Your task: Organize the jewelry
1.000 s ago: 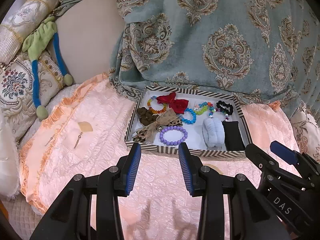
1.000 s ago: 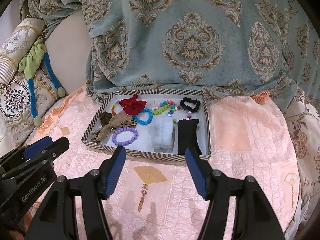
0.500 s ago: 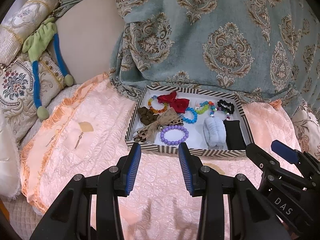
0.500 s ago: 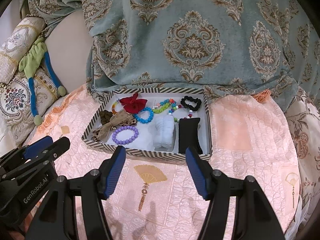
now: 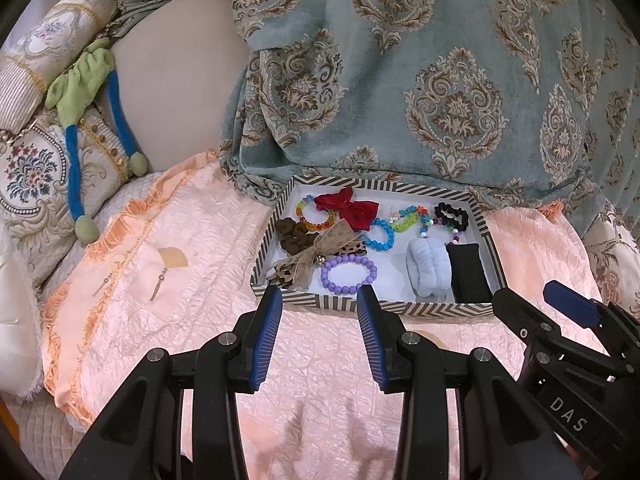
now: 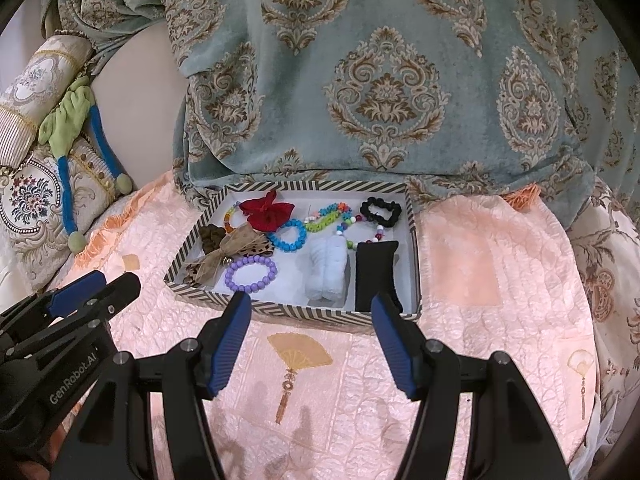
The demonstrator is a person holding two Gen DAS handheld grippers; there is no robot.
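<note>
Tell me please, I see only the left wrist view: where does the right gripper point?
Observer: At the tray's near wall, in line with the blue scrunchie.
Operator: How wide is it open?
Observer: The right gripper is wide open and empty. Its fingertips line up with the purple bracelet and the black pad.
Operator: What lies on the quilt under it?
Observer: Only a stitched fan with a tassel, part of the quilt.
</note>
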